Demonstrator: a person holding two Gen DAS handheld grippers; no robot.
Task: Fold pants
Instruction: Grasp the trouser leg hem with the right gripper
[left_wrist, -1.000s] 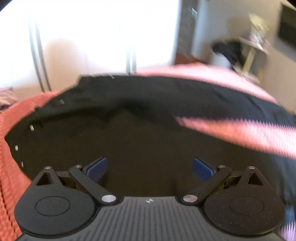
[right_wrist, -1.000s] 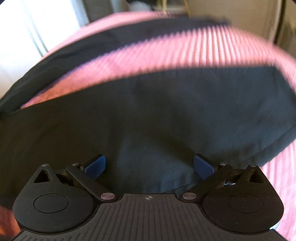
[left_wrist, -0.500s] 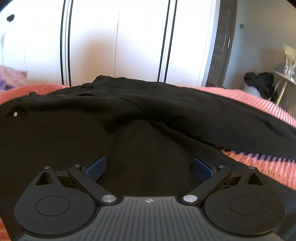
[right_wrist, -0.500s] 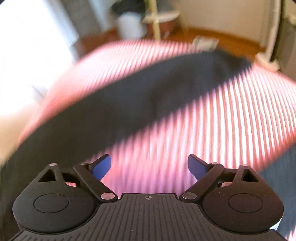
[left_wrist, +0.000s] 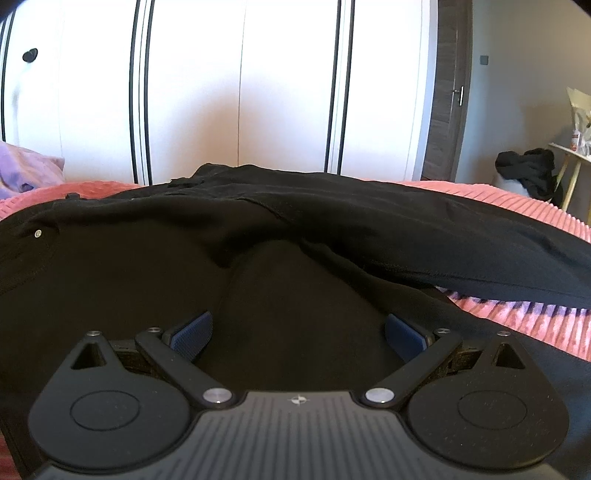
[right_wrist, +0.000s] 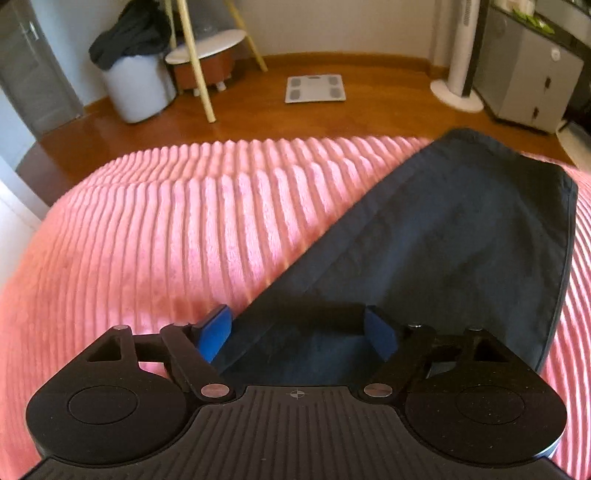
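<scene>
Black pants (left_wrist: 295, 236) lie spread on a pink ribbed bedspread (right_wrist: 155, 229). In the left wrist view the waist end with a metal stud (left_wrist: 37, 233) is at the left and one leg runs off to the right. My left gripper (left_wrist: 298, 332) is open, low over the seat area, with black cloth between its blue pads. In the right wrist view a leg end with its hem (right_wrist: 480, 221) lies at the right. My right gripper (right_wrist: 298, 330) is open over the leg's left edge; its left pad (right_wrist: 214, 332) is over the bedspread.
White wardrobe doors (left_wrist: 240, 92) stand behind the bed. A purple pillow (left_wrist: 26, 170) is at the far left. Beyond the bed foot are wooden floor, a white bin with dark clothes (right_wrist: 136, 74), a bathroom scale (right_wrist: 314, 88), a tower fan (right_wrist: 458, 74) and a grey cabinet (right_wrist: 532, 81).
The left gripper has dropped lower toward the pants' seat. The right gripper has swung away from the far leg to the near leg's end. Both stayed open.
</scene>
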